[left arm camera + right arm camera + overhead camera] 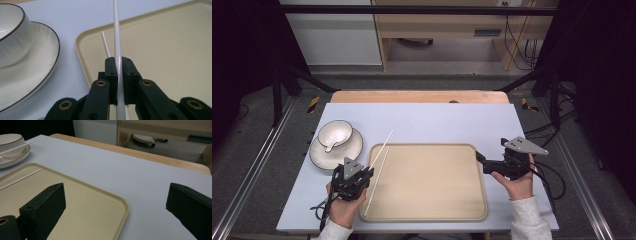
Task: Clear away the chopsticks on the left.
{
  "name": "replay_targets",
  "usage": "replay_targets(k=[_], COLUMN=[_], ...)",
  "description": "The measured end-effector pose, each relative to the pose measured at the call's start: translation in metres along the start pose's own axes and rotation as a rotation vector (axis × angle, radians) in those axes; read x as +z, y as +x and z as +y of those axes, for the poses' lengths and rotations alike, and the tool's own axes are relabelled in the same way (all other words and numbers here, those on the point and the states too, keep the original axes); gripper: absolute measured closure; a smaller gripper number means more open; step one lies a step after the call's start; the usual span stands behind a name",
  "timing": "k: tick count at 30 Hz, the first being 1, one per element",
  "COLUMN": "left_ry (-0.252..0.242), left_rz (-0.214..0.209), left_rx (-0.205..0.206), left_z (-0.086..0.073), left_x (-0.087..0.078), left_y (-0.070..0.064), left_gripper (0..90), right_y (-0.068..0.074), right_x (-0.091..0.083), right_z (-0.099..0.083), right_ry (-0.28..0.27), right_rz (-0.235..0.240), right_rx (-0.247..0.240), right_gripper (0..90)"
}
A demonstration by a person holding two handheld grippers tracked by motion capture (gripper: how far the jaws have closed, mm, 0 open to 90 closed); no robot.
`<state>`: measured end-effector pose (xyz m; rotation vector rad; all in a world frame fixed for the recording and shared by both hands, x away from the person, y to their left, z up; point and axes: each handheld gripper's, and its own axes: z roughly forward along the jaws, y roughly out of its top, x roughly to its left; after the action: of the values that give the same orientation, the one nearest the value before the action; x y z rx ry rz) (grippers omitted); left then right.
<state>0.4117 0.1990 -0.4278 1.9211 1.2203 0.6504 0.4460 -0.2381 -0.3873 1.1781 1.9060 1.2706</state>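
high view puts the left gripper (362,176) at the tray's (432,212) near-left edge, jaws clamped on one white chopstick (384,141) whose long axis runs up and away toward the bowl (334,134) and plate (343,152). a second chopstick (377,177) lies on the tray just beside it. the right gripper (480,158) waits wide apart and empty at the tray's right edge. the held stick's lower end is hidden.
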Motion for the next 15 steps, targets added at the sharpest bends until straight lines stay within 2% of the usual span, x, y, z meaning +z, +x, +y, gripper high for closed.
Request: replay_targets(k=[7, 15], left_ry=[-0.001, -0.003], left_rz=[0.009, 0.007], left_rx=[-0.012, -0.073], left_z=[0.0, -0.013], left_x=[0.003, 0.012], left_y=[-0.017, -0.031], left_gripper=[84.6, 84.5], right_y=[-0.002, -0.001], right_x=[-0.003, -0.003], right_z=[0.001, 0.001], right_ry=[-0.012, -0.011], right_rz=[0.001, 0.012], right_rx=[0.003, 0.005], right_gripper=[3.0, 3.1])
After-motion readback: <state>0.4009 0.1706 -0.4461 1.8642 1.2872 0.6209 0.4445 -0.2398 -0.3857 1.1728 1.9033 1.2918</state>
